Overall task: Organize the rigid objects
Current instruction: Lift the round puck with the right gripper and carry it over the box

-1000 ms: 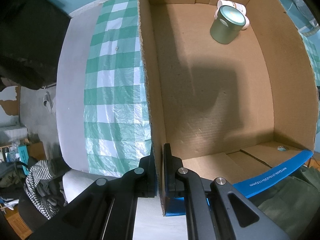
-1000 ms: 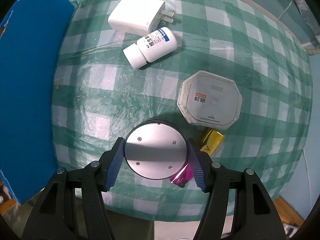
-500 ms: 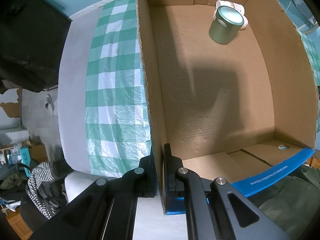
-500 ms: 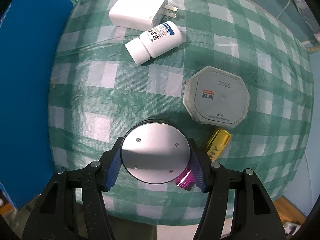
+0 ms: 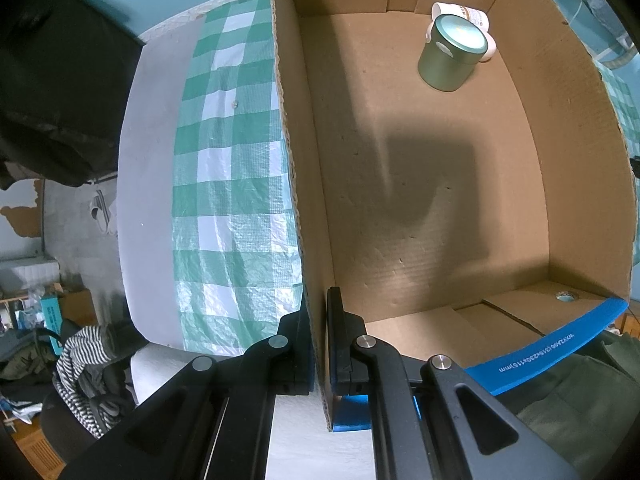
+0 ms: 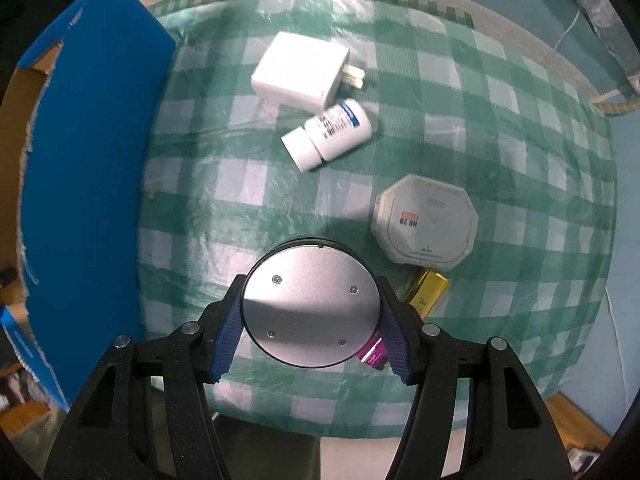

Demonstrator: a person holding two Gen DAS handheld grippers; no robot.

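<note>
Left wrist view: the left tool [image 5: 319,340] points down and is clamped on the side wall of the cardboard box [image 5: 298,208], one finger outside the wall and one inside, both pressed against the cardboard. Inside the box, at the far corner from the tool, a green metal tin [image 5: 451,54] stands upright on the box floor. A white bottle [image 5: 466,14] lies just behind the tin, touching it. Outside the clamped wall, the green-and-white checked cloth [image 5: 228,184] covers the bench.

Right wrist view: the right tool [image 6: 311,320] points down, its blue-padded fingers [image 6: 229,328] closed against opposite sides of a round silver disc [image 6: 311,306], which it grips. Relative to the disc: a pink object [image 6: 374,354] shows partly under its lower right edge; a gold bar-shaped object [image 6: 428,290] lies just to its right on the checked cloth [image 6: 224,184]; an octagonal white case [image 6: 425,222] lies beyond the gold object, to the upper right. A white pill bottle [image 6: 328,134] lies on its side farther up, touching a white charger plug [image 6: 302,70]. The blue outer wall of the box [image 6: 84,168] stands to the left of the disc.
</note>
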